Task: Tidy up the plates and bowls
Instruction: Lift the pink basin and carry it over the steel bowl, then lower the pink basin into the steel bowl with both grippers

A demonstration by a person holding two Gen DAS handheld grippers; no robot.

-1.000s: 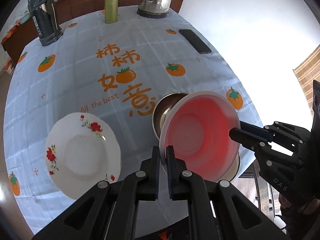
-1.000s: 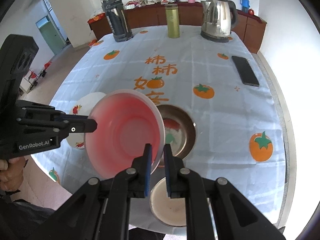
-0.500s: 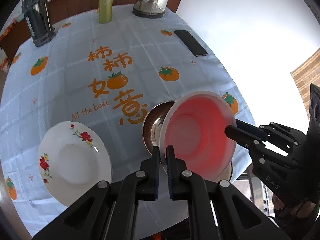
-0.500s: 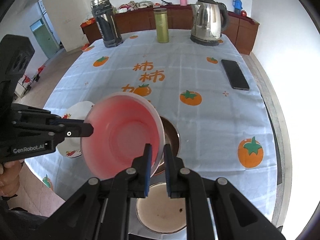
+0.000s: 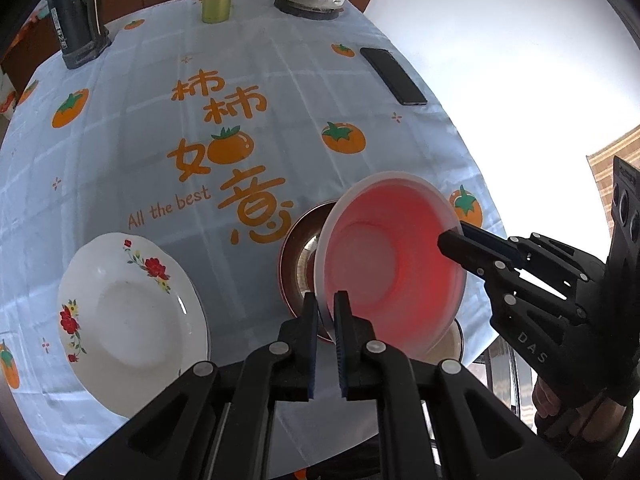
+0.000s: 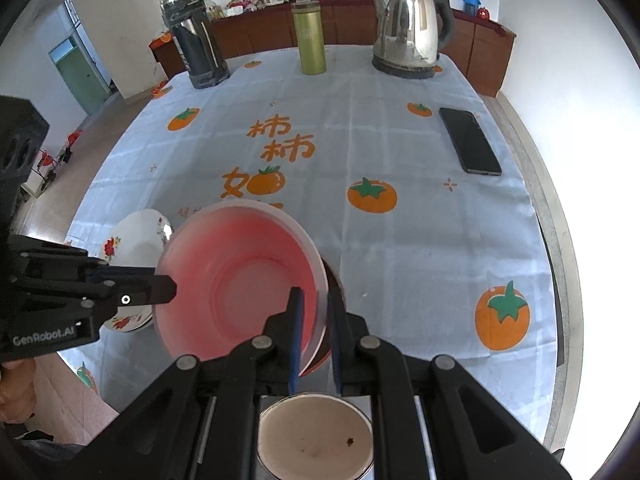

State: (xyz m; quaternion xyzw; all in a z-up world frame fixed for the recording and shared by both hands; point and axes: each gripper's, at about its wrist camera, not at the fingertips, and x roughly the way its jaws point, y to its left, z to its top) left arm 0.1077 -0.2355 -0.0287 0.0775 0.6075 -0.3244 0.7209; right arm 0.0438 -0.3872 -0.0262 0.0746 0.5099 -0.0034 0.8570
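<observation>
A pink plastic bowl [image 5: 390, 264] is held tilted in the air by both grippers, above a metal bowl [image 5: 300, 256] on the table. My left gripper [image 5: 326, 308] is shut on the bowl's near-left rim. My right gripper [image 6: 316, 304] is shut on the opposite rim of the pink bowl [image 6: 236, 280] and shows in the left wrist view [image 5: 456, 236]. A white floral plate [image 5: 128, 320] lies to the left; it also shows in the right wrist view [image 6: 132, 240]. The metal bowl is mostly hidden in the right wrist view.
A round metal stool top [image 6: 316, 436] sits below the table's near edge. On the persimmon-print tablecloth [image 6: 400, 240] lie a black phone [image 6: 470, 140], a steel kettle [image 6: 408, 28], a green flask [image 6: 310, 36] and a dark thermos [image 6: 196, 36] at the far side.
Both grippers carried the pink bowl a little towards the near edge and leftwards over the metal bowl. Both grips are unchanged.
</observation>
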